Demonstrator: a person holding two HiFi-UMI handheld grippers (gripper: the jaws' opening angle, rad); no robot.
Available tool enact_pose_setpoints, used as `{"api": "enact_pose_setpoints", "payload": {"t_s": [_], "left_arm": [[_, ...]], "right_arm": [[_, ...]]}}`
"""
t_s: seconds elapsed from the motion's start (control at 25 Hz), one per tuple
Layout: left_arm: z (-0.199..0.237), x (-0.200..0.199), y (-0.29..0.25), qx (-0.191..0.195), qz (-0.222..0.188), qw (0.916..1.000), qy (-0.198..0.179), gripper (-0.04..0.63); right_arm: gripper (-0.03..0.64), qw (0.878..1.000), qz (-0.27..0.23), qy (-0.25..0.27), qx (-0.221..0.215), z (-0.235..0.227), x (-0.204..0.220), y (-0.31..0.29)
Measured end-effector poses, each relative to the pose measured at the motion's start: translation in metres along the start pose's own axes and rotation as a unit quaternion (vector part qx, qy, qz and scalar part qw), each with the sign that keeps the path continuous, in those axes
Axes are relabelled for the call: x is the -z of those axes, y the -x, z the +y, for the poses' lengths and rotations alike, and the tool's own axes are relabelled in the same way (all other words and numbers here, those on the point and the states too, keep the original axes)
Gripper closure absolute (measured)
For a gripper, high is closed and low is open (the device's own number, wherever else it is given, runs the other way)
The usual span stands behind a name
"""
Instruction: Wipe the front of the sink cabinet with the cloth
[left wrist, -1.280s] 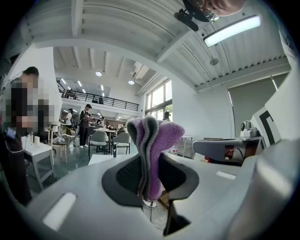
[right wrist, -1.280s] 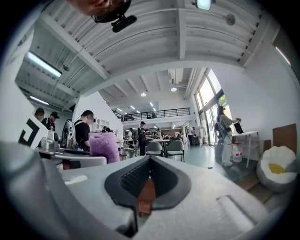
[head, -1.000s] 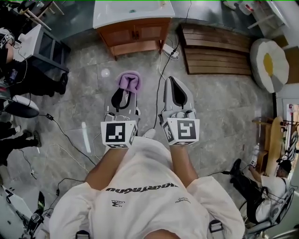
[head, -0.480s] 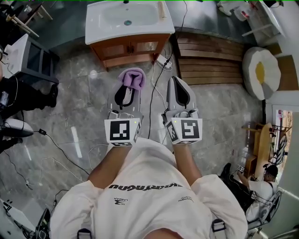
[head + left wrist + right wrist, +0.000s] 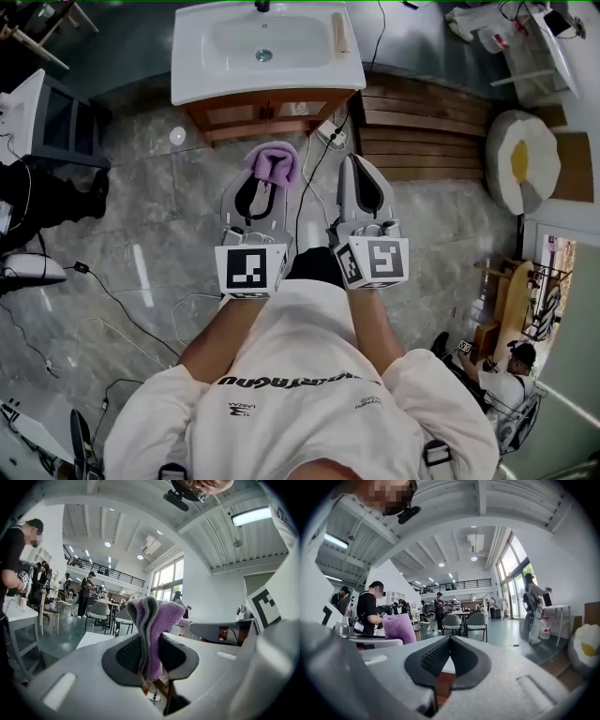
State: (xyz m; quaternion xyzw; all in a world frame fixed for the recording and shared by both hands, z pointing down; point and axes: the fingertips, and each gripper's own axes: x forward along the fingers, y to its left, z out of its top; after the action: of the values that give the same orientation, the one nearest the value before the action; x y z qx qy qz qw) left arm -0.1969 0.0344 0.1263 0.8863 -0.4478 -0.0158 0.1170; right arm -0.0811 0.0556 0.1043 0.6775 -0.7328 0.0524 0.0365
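A wooden sink cabinet (image 5: 267, 107) with a white basin top (image 5: 216, 56) stands at the top of the head view. My left gripper (image 5: 267, 173) is shut on a folded purple cloth (image 5: 274, 163), which sticks out past the jaws, a short way in front of the cabinet. In the left gripper view the cloth (image 5: 153, 630) stands upright, pinched between the dark pads. My right gripper (image 5: 360, 167) is held beside it, shut and empty. From the right gripper view the cloth (image 5: 399, 628) shows at the left.
A power strip (image 5: 331, 134) and cables lie on the grey stone floor beside the cabinet. A wooden slatted platform (image 5: 427, 127) lies to the right, with a white and yellow cushion (image 5: 520, 161) beyond it. A dark cabinet (image 5: 58, 122) stands at the left. A person sits at the lower right (image 5: 502, 386).
The sink cabinet has come nearer and more of the basin shows. Both grippers have kept their hold and their place before me.
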Motion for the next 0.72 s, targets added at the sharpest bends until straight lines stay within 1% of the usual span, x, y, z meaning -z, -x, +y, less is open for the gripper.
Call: {"api": "enact_pose_setpoints", "payload": {"t_s": [0.12,0.2,0.28,0.4,0.52,0.6,0.72], "left_arm": [[0.003,0.008,-0.012,-0.013,0.010,0.9999,0.000,0.515],[0.006,0.017,-0.023,-0.025,0.018,0.9995,0.001,0.515],[0.008,0.028,-0.038,-0.039,0.026,0.9989,0.001,0.515],[0.010,0.051,-0.063,-0.060,0.025,0.9979,-0.007,0.515],[0.018,0.075,-0.086,-0.095,0.020,0.9953,0.007,0.515],[0.024,0.091,-0.097,-0.118,0.025,0.9924,0.021,0.515],[0.022,0.120,-0.114,-0.128,0.038,0.9906,0.027,0.515]], "right_arm": [[0.618,1.000,0.002,-0.003,-0.007,-0.006,0.006,-0.017],[0.620,1.000,0.007,-0.007,-0.020,-0.013,0.016,-0.030],[0.620,0.999,0.014,-0.005,-0.041,-0.022,0.030,-0.046],[0.620,0.996,0.031,-0.011,-0.079,-0.038,0.061,-0.070],[0.620,0.994,0.045,-0.012,-0.103,-0.054,0.089,-0.090],[0.620,0.992,0.051,-0.017,-0.117,-0.060,0.107,-0.097],[0.618,0.990,0.062,-0.017,-0.125,-0.070,0.140,-0.104]]}}
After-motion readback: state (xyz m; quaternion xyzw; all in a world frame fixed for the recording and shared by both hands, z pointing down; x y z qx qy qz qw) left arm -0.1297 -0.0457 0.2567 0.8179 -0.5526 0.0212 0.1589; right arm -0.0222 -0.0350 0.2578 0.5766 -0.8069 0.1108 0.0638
